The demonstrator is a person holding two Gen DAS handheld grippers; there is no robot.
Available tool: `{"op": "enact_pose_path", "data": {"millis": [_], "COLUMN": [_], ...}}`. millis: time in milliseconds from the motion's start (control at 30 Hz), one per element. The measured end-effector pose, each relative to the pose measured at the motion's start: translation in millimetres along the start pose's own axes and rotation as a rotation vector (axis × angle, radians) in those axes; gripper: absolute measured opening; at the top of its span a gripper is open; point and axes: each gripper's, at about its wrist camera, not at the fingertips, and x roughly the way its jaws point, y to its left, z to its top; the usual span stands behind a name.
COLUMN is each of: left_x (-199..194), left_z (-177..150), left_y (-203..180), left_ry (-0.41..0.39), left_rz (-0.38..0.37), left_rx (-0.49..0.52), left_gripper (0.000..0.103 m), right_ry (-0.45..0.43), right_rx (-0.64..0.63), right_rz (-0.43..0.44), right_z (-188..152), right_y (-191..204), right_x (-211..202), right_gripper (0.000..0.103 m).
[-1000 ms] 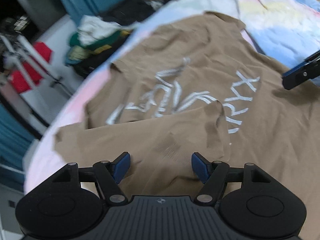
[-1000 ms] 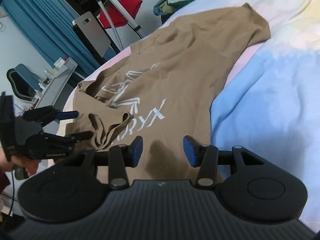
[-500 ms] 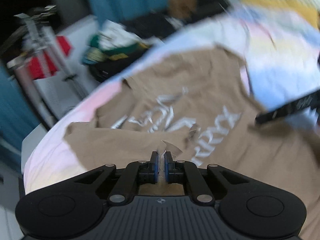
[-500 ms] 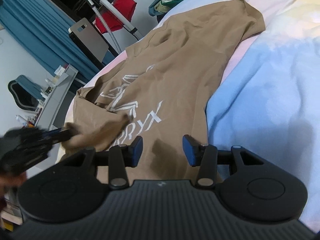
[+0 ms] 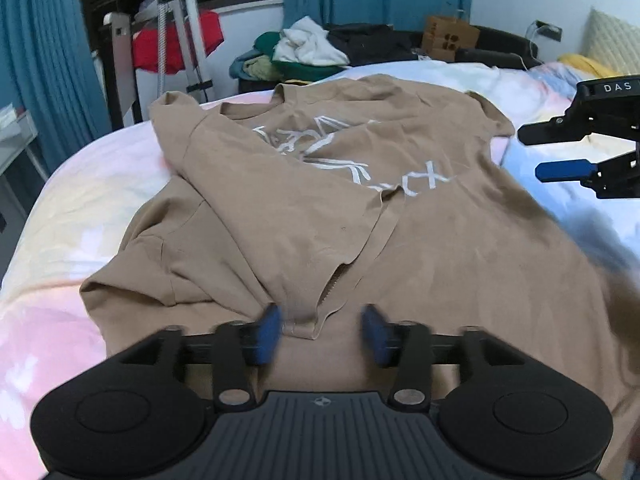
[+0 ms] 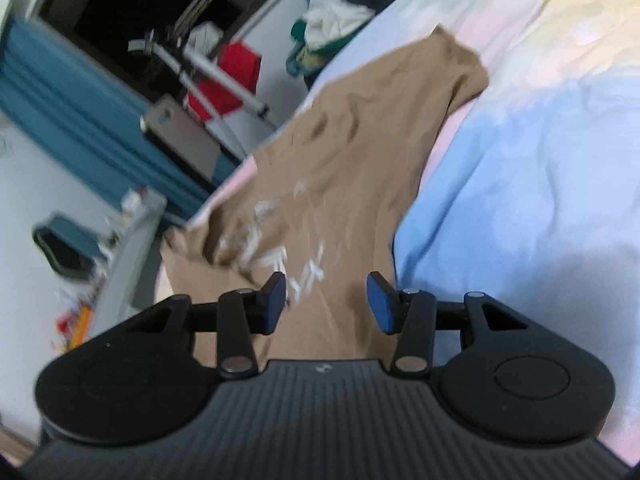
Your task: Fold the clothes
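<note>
The left gripper [image 5: 320,330] is low over the near edge of the tan shirt [image 5: 460,248], and its blue fingers [image 5: 267,329] are apart. A folded-over flap [image 5: 280,216] of the shirt ends in a little point just between those fingers, not pinched. So the cloth is right there in front of this gripper, much nearer than to the other one.

The right gripper [image 6: 326,298] hangs over the shirt's right edge, fingers wide apart, holding nothing.

The shirt lies long from the grippers away toward the far end of the bed [image 5: 72,200]. It is soft, thin and a bit wrinkly, with white letters [image 5: 416,178] on it. The bedsheet is pink, yellow and blue. Beyond the bed sits a pile of clothes [image 5: 304,50].
</note>
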Motion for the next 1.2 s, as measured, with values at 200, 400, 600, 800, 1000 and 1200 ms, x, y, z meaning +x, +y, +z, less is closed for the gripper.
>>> {"op": "enact_pose_path", "data": {"millis": [200,400,600,800,1000,1200], "left_x": [-21,-17,-9,30,112,141], "left_z": [0,7,18,74,128,151], "left_y": [17,37,69,113,157,183], "left_ry": [-0.056,-0.103,-0.203,-0.204,-0.091,-0.027], "left_rz": [-0.016,0.032,-0.005,0.030,0.055,-0.024], "left_rx": [-0.187,-0.254,-0.333,-0.321,-0.327,-0.384], "left_gripper": [0.078,0.081,0.081,0.079,0.075,0.017], "right_ry": [-0.018,-0.039,-0.109,-0.154,-0.212,-0.210], "right_rx": [0.217,0.381,0.317,0.240,0.251,0.243], "right_rz": [-0.008,-0.081,-0.078,-0.158,-0.184,-0.180], "right_z": [50,85,93,86,75,80], "right_y": [-29,-77,-78,-52,-59,-57], "right_x": [30,98,118,109,107,102], "right_gripper": [0.052,0.069,0.068,0.069,0.067,0.068]}}
